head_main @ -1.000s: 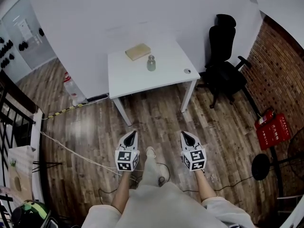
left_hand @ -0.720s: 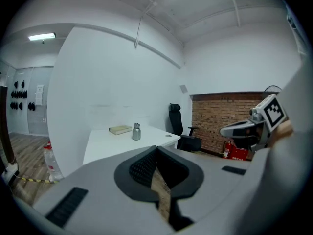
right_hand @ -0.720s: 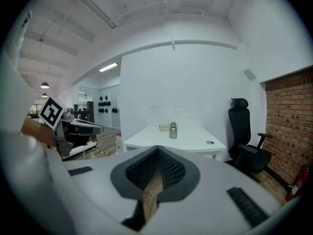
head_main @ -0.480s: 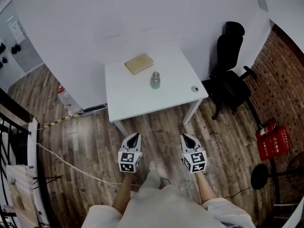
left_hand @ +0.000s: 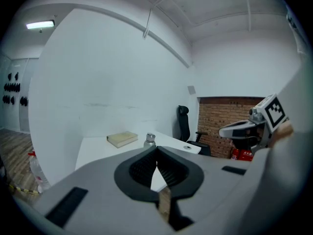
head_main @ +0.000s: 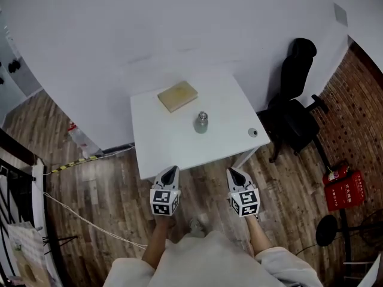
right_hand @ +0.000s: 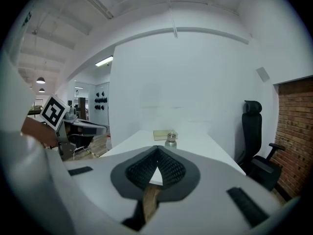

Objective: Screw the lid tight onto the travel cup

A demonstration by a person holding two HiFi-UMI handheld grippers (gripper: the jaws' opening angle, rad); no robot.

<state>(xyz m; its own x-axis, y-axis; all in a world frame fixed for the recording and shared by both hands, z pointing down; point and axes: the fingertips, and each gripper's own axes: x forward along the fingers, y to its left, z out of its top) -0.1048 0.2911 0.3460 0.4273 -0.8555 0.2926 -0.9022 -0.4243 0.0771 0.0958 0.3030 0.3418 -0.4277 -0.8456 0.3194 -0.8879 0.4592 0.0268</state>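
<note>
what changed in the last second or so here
The person has walked toward the white table, which now lies just ahead of the left gripper and right gripper. Nothing was taken or let go: both stay shut and empty. The travel cup, small round lid and tan block sit where they were.

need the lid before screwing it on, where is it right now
In the head view the lid lies by the white table's front right corner, right of the travel cup and apart from it, near the black office chair.
</note>
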